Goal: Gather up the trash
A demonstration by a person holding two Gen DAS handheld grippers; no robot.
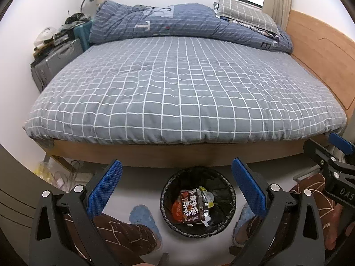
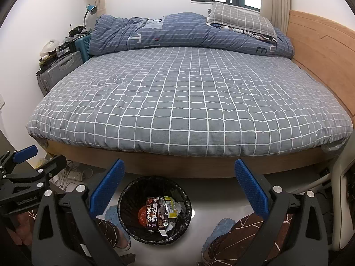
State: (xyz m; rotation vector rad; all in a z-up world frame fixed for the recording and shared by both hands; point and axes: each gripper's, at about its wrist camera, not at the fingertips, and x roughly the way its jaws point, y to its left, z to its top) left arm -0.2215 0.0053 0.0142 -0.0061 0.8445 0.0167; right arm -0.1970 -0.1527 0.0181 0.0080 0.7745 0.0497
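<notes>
A round bin lined with a black bag (image 1: pixel 168 190) (image 2: pixel 124 199) stands on the floor at the foot of the bed. Inside lie a dark snack carton (image 1: pixel 192 206) (image 2: pixel 156 212), a red wrapper (image 1: pixel 176 210) and a yellow-green packet (image 2: pixel 169 206). My left gripper (image 1: pixel 176 186) hangs open above the bin with nothing between its blue pads. My right gripper (image 2: pixel 179 186) is open too, empty, just right of the bin. Each gripper shows at the edge of the other's view.
A bed with a grey checked sheet (image 1: pixel 177 88) fills the middle, with a blue duvet (image 1: pixel 177 24) and a pillow (image 1: pixel 246 13) at its far end. Suitcases (image 1: pixel 55 64) stand at the left. A person's legs and blue slippers (image 1: pixel 142 217) flank the bin.
</notes>
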